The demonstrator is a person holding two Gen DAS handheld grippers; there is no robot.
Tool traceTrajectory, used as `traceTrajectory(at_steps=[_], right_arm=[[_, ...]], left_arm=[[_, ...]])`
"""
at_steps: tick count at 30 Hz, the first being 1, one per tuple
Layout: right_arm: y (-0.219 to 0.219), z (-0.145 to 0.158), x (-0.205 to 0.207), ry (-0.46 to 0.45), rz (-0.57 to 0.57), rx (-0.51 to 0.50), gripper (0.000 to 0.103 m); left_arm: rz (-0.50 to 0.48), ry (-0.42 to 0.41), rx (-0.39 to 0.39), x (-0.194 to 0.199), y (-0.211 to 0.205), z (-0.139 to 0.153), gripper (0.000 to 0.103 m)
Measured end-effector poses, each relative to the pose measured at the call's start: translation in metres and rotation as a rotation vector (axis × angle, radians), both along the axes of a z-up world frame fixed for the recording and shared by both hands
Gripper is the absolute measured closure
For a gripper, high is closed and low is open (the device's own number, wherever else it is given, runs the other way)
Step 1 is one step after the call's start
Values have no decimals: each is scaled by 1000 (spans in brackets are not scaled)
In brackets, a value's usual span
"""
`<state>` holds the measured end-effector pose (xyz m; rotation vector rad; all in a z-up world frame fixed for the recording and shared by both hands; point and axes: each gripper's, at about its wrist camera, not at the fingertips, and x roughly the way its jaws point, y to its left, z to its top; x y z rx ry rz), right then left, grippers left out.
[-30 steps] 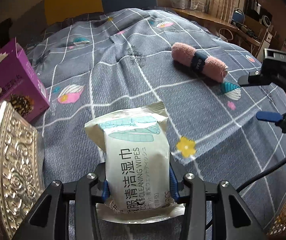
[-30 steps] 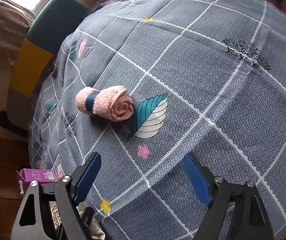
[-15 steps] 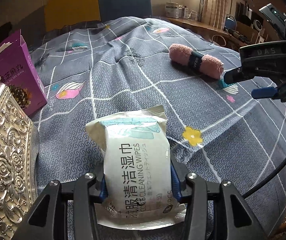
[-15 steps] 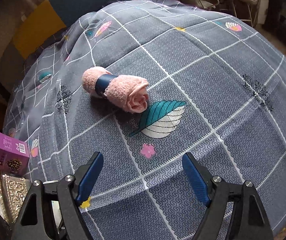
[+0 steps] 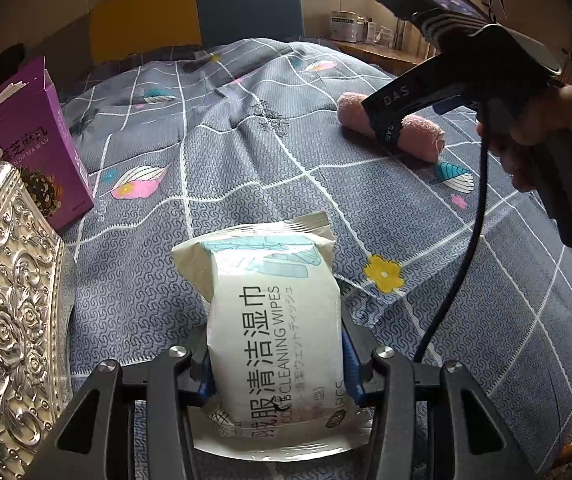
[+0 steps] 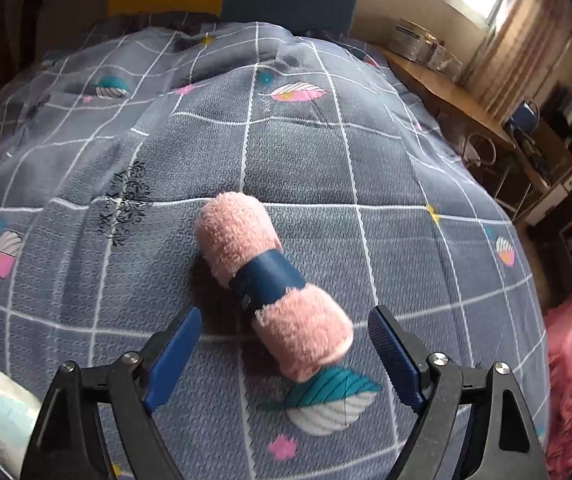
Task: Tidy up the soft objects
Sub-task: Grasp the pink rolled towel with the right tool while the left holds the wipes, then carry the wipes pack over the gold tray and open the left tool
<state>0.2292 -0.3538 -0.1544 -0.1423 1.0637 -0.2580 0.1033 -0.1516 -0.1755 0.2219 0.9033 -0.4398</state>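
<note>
A grey checked quilt (image 6: 405, 208) covers the bed and carries everything. At its left edge stand an embossed silver tin (image 5: 10, 320) and, just behind it, a torn-open purple carton (image 5: 26, 140); what either holds cannot be seen. Near the quilt's front edge lies a pack of cleaning wipes (image 5: 278, 340), its near half clamped between the blue pads of the left gripper (image 5: 276, 364), which stands about half open around it. Toward the quilt's right side, well apart from the wipes, lies a rolled pink towel (image 6: 274, 284) bound by a dark blue band (image 6: 266, 278). The right gripper (image 6: 282, 354) hangs over the towel's near end, a hand (image 5: 541, 140) holding it. Its jaws are wide and opening; the towel's end sits between the blue pads (image 6: 174, 354), touching neither.
</note>
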Motion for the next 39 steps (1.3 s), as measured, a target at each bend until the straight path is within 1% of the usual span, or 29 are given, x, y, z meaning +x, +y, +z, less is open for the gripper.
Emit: traceTrajectory(at_steps=[1,3,4,5,6,7,8,12,16,18,20,24,28,33,35,38,39], right_arm=[[0,-3,7,13,10,-16,16],[-1,-12,17,48,40,-5,16],[-1,-16,20,68,46,-8,21],[0,-21,22,84,52,-6,40],[1,-26,23,100,57,1,50],[2,-27,22,103,54,-6,56],[2,-24,19,91,48,-7,60],[2,-15,0,104,28,62,61],[9,-8,-32,146,25,173,61],[11,-10,-49,168,12,227,61],[13,-18,-63,192,6,273,60],[13,-28,-76,143,-14,236,60],[18,-30,-77,139,-3,205,61],[22,-31,-78,131,-18,205,60],[22,-30,-78,130,-25,213,59],[15,-35,-69,133,-22,216,59],[11,-36,-65,134,-16,213,59]], left_arm=[[0,0,-1,0,0,0,54],[0,0,-3,0,0,0,54],[0,0,-5,0,0,0,54],[0,1,-6,1,0,0,54],[0,0,-7,0,0,0,54],[0,-1,-7,0,0,0,54],[0,-1,-7,0,0,0,54],[0,-1,-11,0,1,1,54],[0,1,-18,0,2,1,54],[0,0,-17,0,2,1,54],[0,-2,-16,0,2,2,54],[-1,-5,-8,0,1,2,54],[-1,-7,-2,-2,-1,1,54],[1,-5,12,-1,-3,1,54],[0,-5,29,-1,-6,2,54],[-5,-1,55,0,-11,3,55],[-3,15,58,2,-12,4,56]])
